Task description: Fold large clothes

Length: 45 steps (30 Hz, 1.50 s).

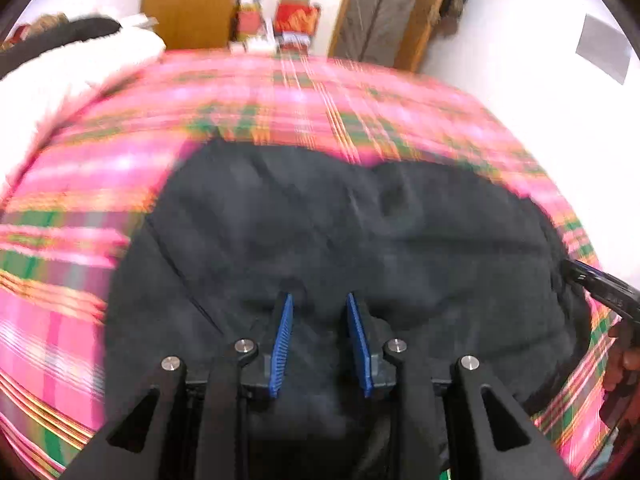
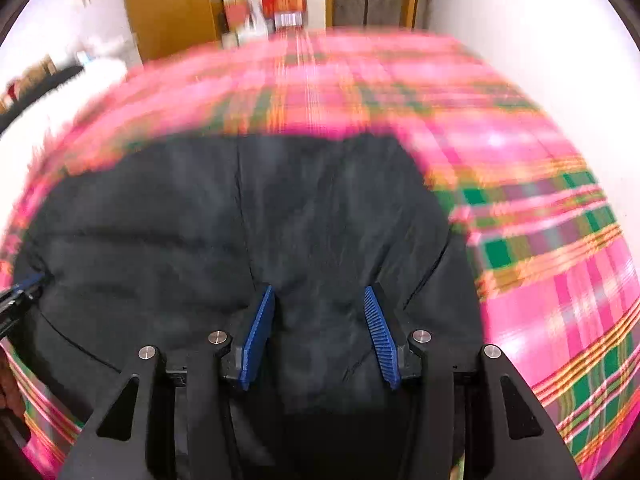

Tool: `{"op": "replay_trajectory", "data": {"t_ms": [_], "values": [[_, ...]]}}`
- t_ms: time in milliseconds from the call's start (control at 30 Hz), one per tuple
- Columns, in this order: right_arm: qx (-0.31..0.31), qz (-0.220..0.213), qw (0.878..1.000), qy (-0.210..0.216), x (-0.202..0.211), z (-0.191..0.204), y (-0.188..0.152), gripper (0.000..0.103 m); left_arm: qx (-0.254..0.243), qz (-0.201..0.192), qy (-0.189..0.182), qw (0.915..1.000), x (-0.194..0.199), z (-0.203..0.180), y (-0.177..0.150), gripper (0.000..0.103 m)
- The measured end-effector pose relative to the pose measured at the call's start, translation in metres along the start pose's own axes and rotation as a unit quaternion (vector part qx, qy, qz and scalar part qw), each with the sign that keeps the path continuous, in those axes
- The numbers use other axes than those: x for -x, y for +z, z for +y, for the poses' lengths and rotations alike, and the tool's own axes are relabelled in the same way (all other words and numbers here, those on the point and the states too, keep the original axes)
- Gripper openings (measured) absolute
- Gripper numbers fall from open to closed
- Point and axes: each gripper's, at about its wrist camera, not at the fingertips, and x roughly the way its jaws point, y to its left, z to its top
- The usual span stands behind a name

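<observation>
A large black garment [image 1: 340,232] lies spread on a pink plaid bedcover [image 1: 80,200]. My left gripper [image 1: 319,300] hovers over its near part with blue pads apart and nothing between them. My right gripper [image 2: 319,292] is over the same black garment [image 2: 240,220], jaws wide apart and empty. The right gripper shows at the right edge of the left wrist view [image 1: 600,292]. The left gripper's tip shows at the left edge of the right wrist view [image 2: 20,292]. Both views are motion-blurred.
A white fluffy item [image 1: 60,76] with a dark piece on it lies at the bed's far left. Beyond the bed stand a wooden door [image 1: 192,0], red bags [image 1: 296,20] and a white wall [image 1: 540,60].
</observation>
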Motion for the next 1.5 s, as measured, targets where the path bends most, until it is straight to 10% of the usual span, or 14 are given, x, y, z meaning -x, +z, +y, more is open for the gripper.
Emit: {"op": "replay_trajectory", "data": {"t_ms": [500, 900, 1500], "values": [[-0.012, 0.084, 0.996, -0.026, -0.095, -0.045, 0.017, 0.047, -0.018, 0.013, 0.042, 0.9989, -0.070, 0.055, 0.034, 0.032], [-0.023, 0.014, 1.000, 0.013, 0.004, -0.052, -0.010, 0.047, -0.005, -0.042, 0.048, 0.9980, 0.015, 0.062, 0.019, 0.031], [-0.020, 0.037, 0.999, 0.001, -0.020, -0.070, -0.039, 0.058, 0.042, -0.008, 0.059, 0.9973, -0.006, 0.097, -0.009, 0.032]]}}
